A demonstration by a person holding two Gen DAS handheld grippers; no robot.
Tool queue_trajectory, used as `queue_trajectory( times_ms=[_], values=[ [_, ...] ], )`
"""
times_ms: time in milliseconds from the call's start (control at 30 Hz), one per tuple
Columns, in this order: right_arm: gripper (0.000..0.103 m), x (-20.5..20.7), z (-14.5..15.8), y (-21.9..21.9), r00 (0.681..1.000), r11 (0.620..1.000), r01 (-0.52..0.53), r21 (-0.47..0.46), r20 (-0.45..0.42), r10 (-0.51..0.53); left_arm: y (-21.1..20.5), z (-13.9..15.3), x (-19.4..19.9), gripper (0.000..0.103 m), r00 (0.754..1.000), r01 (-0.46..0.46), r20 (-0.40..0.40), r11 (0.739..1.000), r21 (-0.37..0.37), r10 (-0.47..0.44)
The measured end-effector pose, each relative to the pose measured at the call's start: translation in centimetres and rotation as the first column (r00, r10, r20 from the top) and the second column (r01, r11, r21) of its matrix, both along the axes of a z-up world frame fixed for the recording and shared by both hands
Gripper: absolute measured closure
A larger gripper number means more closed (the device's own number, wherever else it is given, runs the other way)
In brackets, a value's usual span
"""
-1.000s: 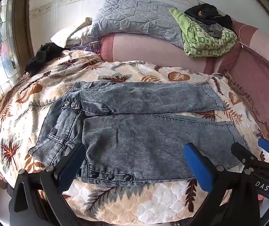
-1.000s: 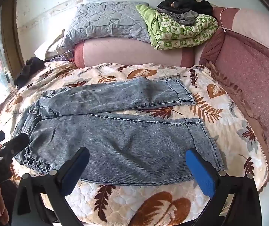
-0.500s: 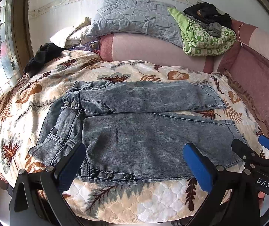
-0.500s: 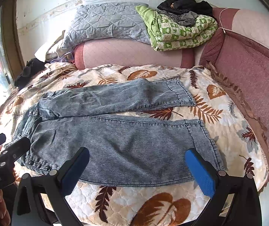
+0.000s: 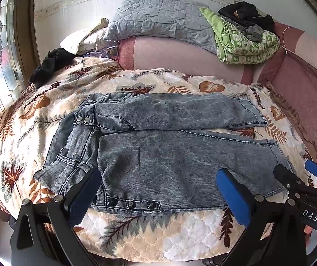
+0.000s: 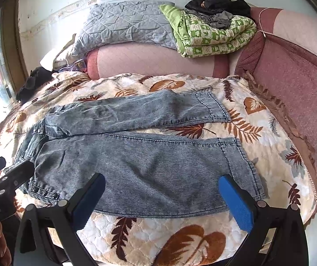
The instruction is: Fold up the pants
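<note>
From the left wrist view, a pair of faded grey-blue denim pants (image 5: 158,146) lies spread flat on a quilted cream bedspread printed with brown and grey leaves (image 5: 176,237), waistband to the left and both legs running right, slightly apart at the hems. The left gripper (image 5: 158,197) hovers over the near edge of the pants, its blue-padded fingers (image 5: 232,197) spread wide and holding nothing. At the lower right, the right gripper (image 5: 300,177) shows beside the near leg's hem. Behind the bed, a grey quilted pillow (image 5: 158,20) and a folded green patterned blanket (image 5: 245,42) rest on a pink padded backrest (image 5: 180,55).

From the right wrist view, the pants (image 6: 140,166) fill the middle of the bedspread (image 6: 180,239). The right gripper (image 6: 160,201) hangs above the near leg, its blue fingers (image 6: 236,204) wide apart and empty. The left gripper (image 6: 7,168) enters at the left edge near the waistband's snap buttons (image 6: 45,194).
</note>
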State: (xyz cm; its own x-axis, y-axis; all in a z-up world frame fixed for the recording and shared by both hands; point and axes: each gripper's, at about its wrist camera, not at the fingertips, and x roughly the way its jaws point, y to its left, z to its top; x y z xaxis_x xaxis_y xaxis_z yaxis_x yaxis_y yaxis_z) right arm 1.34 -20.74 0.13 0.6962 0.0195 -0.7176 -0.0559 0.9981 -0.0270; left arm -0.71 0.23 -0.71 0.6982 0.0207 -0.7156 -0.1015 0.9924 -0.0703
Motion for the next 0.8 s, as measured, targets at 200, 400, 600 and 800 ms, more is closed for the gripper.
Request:
queue_trajectory(
  times_ms=[200, 400, 600, 800],
  values=[
    [0.0, 0.03, -0.07, -0.1, 1.0, 1.0, 0.004, -0.002, -0.005, -0.004, 0.18, 0.03, 0.0, 0.0, 1.0, -0.003, -0.002, 1.0, -0.001, 0.003],
    [0.0, 0.02, -0.08, -0.15, 1.0, 1.0, 0.003, -0.001, -0.003, -0.003, 0.35, 0.06, -0.03, 0.0, 1.0, -0.006, -0.004, 1.0, -0.002, 0.006],
    [0.0, -0.02, -0.12, -0.05, 1.0, 1.0, 0.001, -0.003, -0.001, -0.001, 0.36, 0.03, -0.03, 0.0, 1.0, -0.011, -0.006, 1.0, -0.002, 0.011],
    [0.0, -0.01, -0.11, 0.04, 1.0, 1.0, -0.002, -0.004, -0.002, 0.002, 0.39, 0.0, -0.04, 0.0, 1.0, -0.011, -0.007, 1.0, -0.004, 0.011]
  ],
)
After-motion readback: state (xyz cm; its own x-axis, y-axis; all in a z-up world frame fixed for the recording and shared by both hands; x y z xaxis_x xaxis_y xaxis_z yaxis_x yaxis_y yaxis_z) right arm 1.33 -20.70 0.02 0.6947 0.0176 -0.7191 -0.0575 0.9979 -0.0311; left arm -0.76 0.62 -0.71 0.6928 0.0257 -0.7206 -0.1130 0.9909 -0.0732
